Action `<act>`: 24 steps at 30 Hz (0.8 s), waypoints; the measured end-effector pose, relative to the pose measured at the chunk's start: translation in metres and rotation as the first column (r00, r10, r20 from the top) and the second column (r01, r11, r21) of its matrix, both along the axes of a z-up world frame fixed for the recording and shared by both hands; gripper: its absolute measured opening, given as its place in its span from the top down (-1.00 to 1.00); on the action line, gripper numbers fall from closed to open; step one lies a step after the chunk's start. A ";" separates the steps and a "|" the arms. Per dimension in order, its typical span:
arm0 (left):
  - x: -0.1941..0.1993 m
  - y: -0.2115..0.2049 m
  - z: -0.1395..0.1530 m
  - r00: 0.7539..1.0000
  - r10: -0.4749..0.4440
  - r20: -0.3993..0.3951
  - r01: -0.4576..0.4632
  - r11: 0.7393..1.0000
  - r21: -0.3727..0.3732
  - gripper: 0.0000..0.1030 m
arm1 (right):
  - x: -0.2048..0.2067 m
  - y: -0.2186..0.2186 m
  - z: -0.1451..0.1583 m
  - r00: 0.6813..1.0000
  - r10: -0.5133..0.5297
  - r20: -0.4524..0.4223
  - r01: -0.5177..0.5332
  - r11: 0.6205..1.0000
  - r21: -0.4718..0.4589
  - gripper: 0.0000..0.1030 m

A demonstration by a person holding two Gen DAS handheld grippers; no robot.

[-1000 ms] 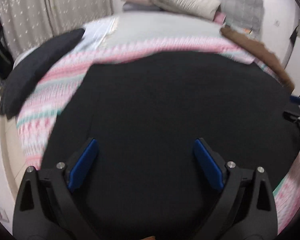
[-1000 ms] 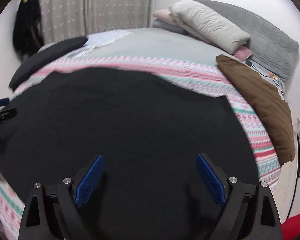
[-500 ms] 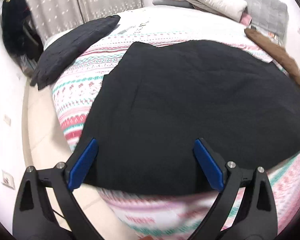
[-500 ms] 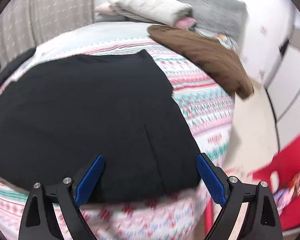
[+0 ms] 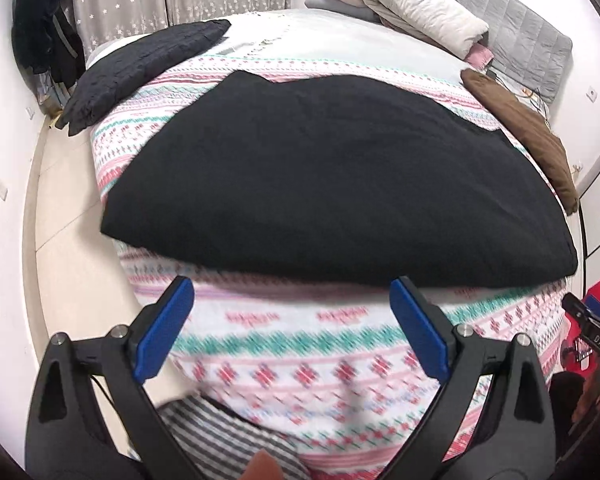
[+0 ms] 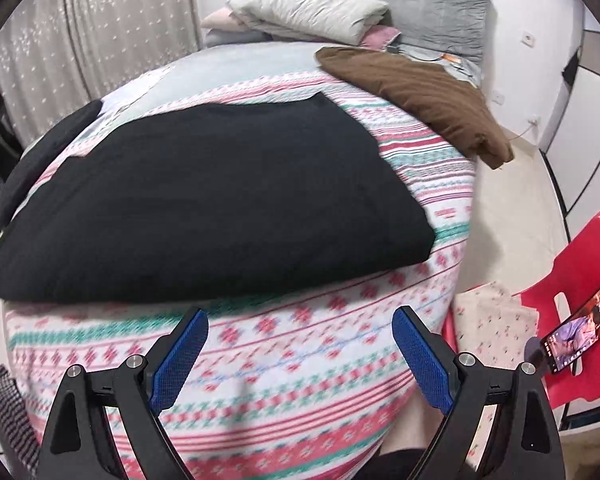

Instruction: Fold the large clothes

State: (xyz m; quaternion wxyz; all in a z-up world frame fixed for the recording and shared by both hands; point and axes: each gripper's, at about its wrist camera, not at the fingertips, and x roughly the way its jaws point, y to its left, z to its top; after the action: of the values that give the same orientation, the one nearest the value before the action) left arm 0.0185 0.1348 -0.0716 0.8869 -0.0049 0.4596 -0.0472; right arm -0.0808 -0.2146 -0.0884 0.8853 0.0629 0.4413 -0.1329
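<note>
While spread flat across patterned bedspread, black garment near foot edge. Left gripper wide open, empty, off the cloth. Right gripper same. Risk: pinching bedspread along with hem; dark creases hard to judge.

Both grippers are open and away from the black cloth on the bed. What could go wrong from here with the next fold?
1. The black cloth reaches the bed's near edge; pulling it forward may slide it off.
2. Black on black hides seams and layers, so a hand-held gripper could pinch only one layer.
3. The brown garment lies close to its far corner and might get caught in a wide fold.
</note>
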 end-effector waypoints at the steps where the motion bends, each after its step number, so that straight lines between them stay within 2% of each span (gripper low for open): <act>1: -0.002 -0.006 -0.001 1.000 -0.011 -0.003 0.011 1.000 -0.006 -0.90 | 0.000 0.007 0.001 1.000 0.010 -0.005 -0.010 1.000 -0.004 -0.83; 7: -0.015 -0.037 0.002 0.998 -0.068 -0.006 0.068 0.998 -0.007 -0.90 | -0.005 0.041 0.002 0.997 0.076 -0.001 -0.076 0.996 -0.041 -0.83; 12: -0.020 -0.048 0.006 0.998 -0.067 0.012 0.068 0.998 -0.009 -0.90 | -0.007 0.062 0.004 0.992 0.129 0.002 -0.128 0.990 -0.065 -0.83; 24: -0.024 -0.061 0.008 0.997 -0.077 0.018 0.077 0.997 -0.001 -0.91 | -0.005 0.070 0.005 0.988 0.157 0.013 -0.156 0.986 -0.050 -0.83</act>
State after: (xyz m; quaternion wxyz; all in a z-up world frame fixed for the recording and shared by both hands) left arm -0.0059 0.0735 -0.0632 0.8885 0.0123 0.4514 -0.0817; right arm -0.0862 -0.1451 -0.0830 0.8979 0.0077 0.4341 -0.0731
